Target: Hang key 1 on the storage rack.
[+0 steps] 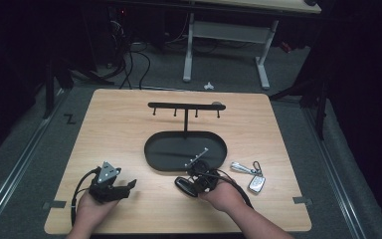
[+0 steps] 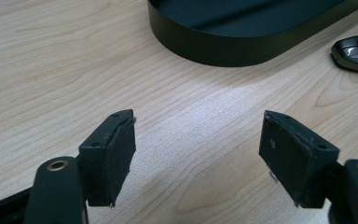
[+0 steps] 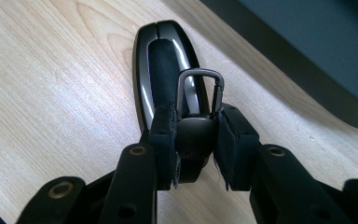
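On the wooden table [image 1: 129,214], just in front of the black oval tray [image 1: 151,149], lies a black key fob [image 3: 161,60]: long, glossy, rounded, silver trim, metal clip [image 3: 200,91] at its near end. The right gripper [image 3: 193,144] has its jaws nearly together, pads pressed on the fob's clip end. The fob's near end is hidden behind the jaws (buttons unreadable). The left gripper [image 2: 198,158] hangs low over bare wood left of the tray, jaws wide apart, nothing between them. A second key set [image 1: 248,174], silver, lies right of the right hand [image 1: 224,196], well apart from the fob. A hook rack [image 1: 185,106] rises from the tray's far edge.
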Demonstrator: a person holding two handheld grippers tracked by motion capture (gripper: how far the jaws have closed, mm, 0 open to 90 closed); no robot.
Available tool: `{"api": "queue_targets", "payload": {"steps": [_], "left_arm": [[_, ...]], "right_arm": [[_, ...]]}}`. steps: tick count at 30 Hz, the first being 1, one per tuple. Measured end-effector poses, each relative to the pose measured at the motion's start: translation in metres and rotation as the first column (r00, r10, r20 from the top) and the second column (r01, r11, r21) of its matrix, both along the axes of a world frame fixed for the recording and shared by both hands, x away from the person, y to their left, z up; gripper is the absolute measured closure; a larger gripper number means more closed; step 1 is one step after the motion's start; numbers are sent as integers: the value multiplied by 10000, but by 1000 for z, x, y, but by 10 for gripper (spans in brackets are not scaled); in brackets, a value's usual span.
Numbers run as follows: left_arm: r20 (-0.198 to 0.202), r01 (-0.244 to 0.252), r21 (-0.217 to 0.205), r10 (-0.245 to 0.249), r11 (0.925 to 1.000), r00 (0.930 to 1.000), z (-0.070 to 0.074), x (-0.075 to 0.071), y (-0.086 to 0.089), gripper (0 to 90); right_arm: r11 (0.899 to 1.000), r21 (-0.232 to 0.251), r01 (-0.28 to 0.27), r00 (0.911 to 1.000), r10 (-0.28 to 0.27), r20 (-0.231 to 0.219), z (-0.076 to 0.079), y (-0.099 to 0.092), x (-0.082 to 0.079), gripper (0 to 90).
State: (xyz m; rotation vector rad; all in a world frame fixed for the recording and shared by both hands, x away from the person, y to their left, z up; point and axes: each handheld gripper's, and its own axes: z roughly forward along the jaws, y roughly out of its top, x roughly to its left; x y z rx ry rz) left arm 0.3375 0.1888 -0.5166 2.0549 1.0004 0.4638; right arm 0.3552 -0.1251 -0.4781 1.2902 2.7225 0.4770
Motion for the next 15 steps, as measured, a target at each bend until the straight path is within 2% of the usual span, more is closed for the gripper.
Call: {"api": "queue_targets", "payload": {"steps": [7, 9, 11, 15], "left_arm": [[-12, 10, 31, -10, 10000, 10000, 0, 0, 0, 273], [-8, -13, -5, 13, 10000, 10000, 0, 0, 0, 273], [4, -1, 1, 1, 10000, 10000, 0, 0, 0, 273], [-33, -15, 2, 15, 10000, 10000, -1, 1, 0, 273]], "right_arm": [[9997, 233, -117, 9990, 107, 443, 4, -4, -2, 700], [9993, 311, 210, 9990, -222, 384, 5, -3, -5, 700], [9995, 299, -41, 9982, 23, 600, 4, -5, -6, 700], [9993, 382, -57, 9976, 30, 695, 5, -6, -6, 700]]}}
